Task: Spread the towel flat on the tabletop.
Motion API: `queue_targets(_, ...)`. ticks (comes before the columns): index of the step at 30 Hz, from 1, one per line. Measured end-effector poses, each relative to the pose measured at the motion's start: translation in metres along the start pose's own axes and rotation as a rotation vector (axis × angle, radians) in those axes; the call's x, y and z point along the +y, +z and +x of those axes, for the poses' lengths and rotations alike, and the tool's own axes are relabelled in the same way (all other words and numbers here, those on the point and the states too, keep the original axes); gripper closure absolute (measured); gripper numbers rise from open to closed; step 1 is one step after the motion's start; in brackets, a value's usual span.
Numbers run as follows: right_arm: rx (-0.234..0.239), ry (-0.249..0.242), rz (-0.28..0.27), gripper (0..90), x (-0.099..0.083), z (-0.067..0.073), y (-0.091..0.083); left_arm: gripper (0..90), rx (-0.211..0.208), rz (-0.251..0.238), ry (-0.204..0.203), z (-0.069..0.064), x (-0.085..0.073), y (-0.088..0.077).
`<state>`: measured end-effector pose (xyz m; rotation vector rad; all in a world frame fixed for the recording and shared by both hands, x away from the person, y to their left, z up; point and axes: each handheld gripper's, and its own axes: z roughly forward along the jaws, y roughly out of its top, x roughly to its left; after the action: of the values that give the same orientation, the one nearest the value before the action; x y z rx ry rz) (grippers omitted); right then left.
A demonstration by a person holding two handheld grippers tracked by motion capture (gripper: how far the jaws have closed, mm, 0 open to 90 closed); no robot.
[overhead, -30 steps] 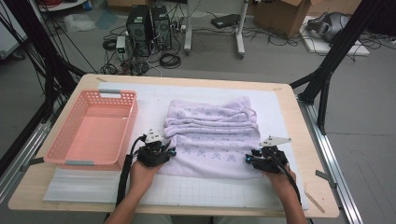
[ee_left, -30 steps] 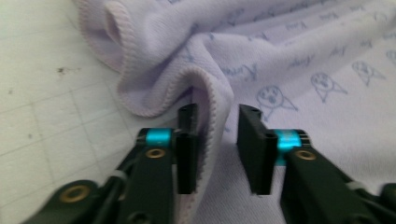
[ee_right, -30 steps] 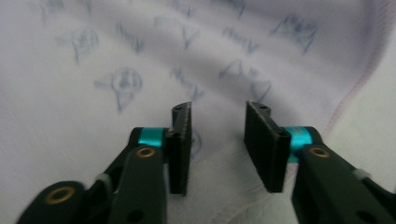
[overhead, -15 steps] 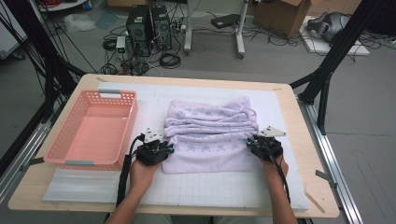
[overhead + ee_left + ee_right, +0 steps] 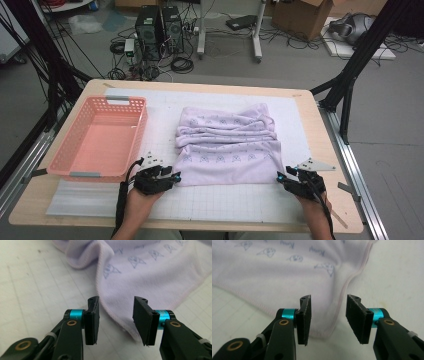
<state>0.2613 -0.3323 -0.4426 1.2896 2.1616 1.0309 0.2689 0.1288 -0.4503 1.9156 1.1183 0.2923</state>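
Lilac folded terry towel (image 5: 227,147) with small blue printed figures and pink-stitched hems lies mid-table on the white gridded mat (image 5: 240,200), beside the pink plastic basket (image 5: 100,137). Its near corners sit just ahead of the left gripper (image 5: 116,320) and right gripper (image 5: 328,318), whose jaws have just been opening, now half apart, gripping nothing. No writing is legible.

Towel (image 5: 227,147) mid-mat (image 5: 165,107); basket (image 5: 102,137) to its left (apart); grippers at towel's near corners.
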Motion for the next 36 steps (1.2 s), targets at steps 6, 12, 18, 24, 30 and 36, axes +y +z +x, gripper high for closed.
queue_targets(6,0.027,0.029,0.031,75.4,-0.008,0.002,-0.002,74.3,0.059,-0.001,0.061,-0.009,-0.004,0.0)
queue_targets(12,0.054,0.025,0.043,86.1,-0.017,0.009,-0.016,88.5,0.047,-0.012,0.025,-0.013,-0.018,-0.018)
queue_targets(18,0.099,0.0,0.043,86.1,-0.036,0.021,-0.049,88.4,0.012,-0.036,0.003,-0.026,-0.033,-0.043)
queue_targets(24,0.145,-0.001,0.049,86.0,-0.061,0.039,-0.077,88.4,0.001,-0.021,0.003,-0.042,-0.056,-0.063)
queue_targets(30,0.104,0.035,-0.024,60.9,-0.057,0.035,-0.08,55.5,0.003,-0.091,-0.012,-0.041,-0.055,-0.064)
queue_targets(36,0.067,0.039,0.023,61.0,-0.045,0.025,-0.055,56.2,-0.026,-0.036,0.014,-0.046,-0.053,-0.043)
